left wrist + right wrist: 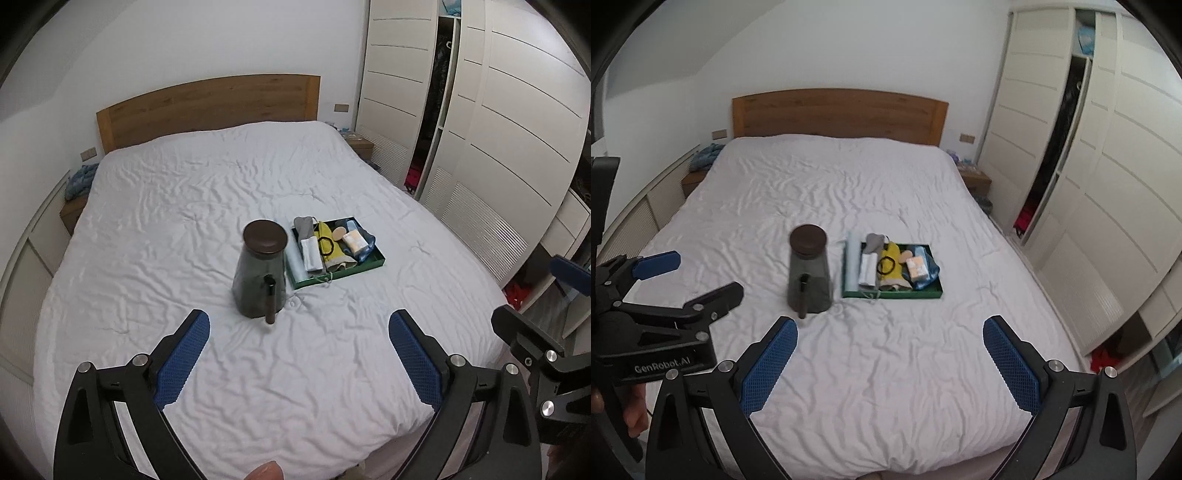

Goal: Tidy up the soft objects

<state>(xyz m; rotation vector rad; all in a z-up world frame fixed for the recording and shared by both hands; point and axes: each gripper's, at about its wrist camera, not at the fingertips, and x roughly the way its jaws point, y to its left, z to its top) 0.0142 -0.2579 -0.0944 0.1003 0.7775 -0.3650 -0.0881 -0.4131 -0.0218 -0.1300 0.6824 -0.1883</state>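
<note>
We find both claws held above the near end of the bed point(184, 206), pointing toward the headboard. The left claw point(299, 332) stands wide open with nothing between its 2 blue pads point(183, 360); the right claw point(890, 334) is likewise spread wide and holds nothing.

The soft things lie ahead of both claws, in a green tray point(916, 293) on the sheet: a grey cloth point(874, 240), a white folded cloth point(868, 268), a yellow piece point(894, 258) with a black hair tie point(885, 266) on it, and a blue pouch point(929, 271) under a pale pack (its contents we cannot make out). A dark jug point(809, 273) with a brown lid stands just left of the tray, nearer the left claw than the right.

The scene fits 2 stages: the soft things gathered in the tray as the task wants, or crowded there awaiting sorting. We cannot settle which.

In our judgement, any approach to the tray should come from the right claw's side, since the jug stands tall on a yielding mattress and a brush would tip it. Cloth should be pinched at a fold, not an edge, and the tray left level.

Pose: both claws are level with each other, side by side, tilted slightly downward. A hand point(631, 410) grips the left claw's handle.
</note>
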